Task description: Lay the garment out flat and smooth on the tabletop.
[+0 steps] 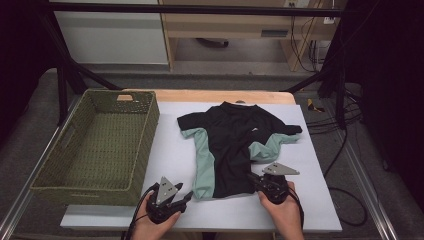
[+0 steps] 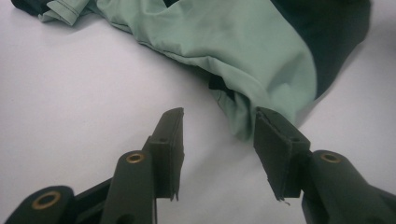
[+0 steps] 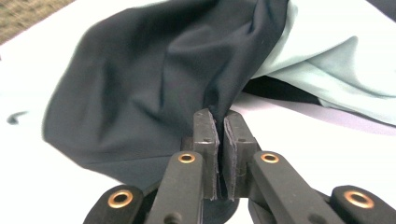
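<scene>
Black-and-mint T-shirt [image 1: 235, 145] lies spread mid-table beside the wicker basket [image 1: 100, 145], its hem pinched in the closed right gripper [image 3: 219, 135]; left gripper [image 2: 217, 135], jaws apart, should bite the mint corner squarely before lifting

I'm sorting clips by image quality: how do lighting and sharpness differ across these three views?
High view: dim, dark surroundings, shirt and basket soft but readable. Left gripper view: bright white table, mild glare, left claw sharp. Right gripper view: the table washes out, right claw crisp on black cloth, background blurred.
</scene>
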A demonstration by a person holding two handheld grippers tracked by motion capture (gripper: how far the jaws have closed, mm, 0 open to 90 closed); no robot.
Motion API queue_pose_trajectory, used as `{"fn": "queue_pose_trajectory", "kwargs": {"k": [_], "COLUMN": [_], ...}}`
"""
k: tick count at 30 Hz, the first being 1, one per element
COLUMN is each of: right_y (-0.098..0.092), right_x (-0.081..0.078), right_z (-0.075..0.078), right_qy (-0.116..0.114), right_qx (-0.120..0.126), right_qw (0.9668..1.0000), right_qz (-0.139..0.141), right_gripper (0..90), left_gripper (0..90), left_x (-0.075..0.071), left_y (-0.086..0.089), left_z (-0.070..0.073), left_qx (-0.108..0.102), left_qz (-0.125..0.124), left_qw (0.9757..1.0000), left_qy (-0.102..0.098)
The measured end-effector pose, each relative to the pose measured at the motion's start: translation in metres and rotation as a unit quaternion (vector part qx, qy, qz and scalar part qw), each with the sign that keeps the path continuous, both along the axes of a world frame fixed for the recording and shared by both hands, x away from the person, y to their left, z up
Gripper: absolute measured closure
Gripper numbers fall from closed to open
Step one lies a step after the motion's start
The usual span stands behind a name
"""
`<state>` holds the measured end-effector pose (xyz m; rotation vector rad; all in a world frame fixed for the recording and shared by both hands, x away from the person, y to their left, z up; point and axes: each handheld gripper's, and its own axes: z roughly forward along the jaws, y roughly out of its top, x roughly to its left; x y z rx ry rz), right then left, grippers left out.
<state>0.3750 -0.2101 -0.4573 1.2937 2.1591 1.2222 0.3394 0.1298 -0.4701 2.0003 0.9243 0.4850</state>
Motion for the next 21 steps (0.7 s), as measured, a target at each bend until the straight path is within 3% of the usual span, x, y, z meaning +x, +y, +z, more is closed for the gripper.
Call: {"fn": "queue_pose_trajectory", "kwargs": {"k": [7,10,14,21], "right_y": [-0.031,-0.027,-0.008,0.043], "right_x": [-0.037,-0.04,-0.022,0.032], "right_z": [0.029,0.034,0.028,0.018], "right_qy": [-0.001,0.009,0.029,0.054], "right_qx": [0.006,-0.011,-0.032,-0.06], "right_qw": [0.9999,0.9999,0.999,0.9965], "right_qz": [-0.012,-0.005,0.004,0.019], "right_gripper": [86.2,86.1,85.9,85.6], "left_gripper": [52.7,52.6,52.7,52.6], "left_x": [0.001,0.002,0.001,0.001], "left_y": [0.003,0.003,0.003,0.001], "left_z": [0.001,0.001,0.001,-0.001], "left_qx": [-0.003,-0.001,-0.001,0.0], "left_qz": [0.004,0.006,0.006,0.001], "left_qw": [1.0,1.0,1.0,1.0], "left_qy": [0.001,0.001,0.002,0.005]}}
